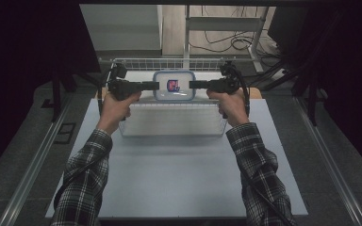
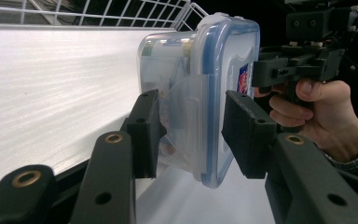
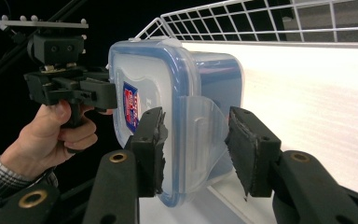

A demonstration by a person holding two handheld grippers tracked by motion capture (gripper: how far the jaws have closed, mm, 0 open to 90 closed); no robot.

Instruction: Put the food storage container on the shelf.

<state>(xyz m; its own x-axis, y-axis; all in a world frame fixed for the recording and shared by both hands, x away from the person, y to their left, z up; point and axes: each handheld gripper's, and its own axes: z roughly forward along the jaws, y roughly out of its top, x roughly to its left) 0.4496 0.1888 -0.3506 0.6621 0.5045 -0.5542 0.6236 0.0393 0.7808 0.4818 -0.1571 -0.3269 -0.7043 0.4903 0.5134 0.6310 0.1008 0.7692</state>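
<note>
Your plaid sleeves (image 1: 88, 179) come in at the bottom of the high view, and both hands meet on a clear plastic container (image 1: 173, 86) with a blue-rimmed lid and a red-and-blue label on top. You hold it level inside a white wire basket (image 1: 169, 63) at the far end of the pale table (image 1: 179, 174), above the basket's white floor. Your left gripper (image 1: 153, 85) bites the container's left end, its black pads (image 2: 149, 135) clamped across the lid edge and the hinged latch flap (the jaws are about as closed as they get here). Your right gripper (image 1: 193, 84) takes the opposite end; in the right gripper view its near pad (image 3: 151, 149) presses the lid face, while the far pad (image 3: 249, 154) sits beside the raised latch flap, and I cannot tell whether it touches. Beyond the basket, cables (image 1: 226, 44) lie on the floor by a table frame.
</note>
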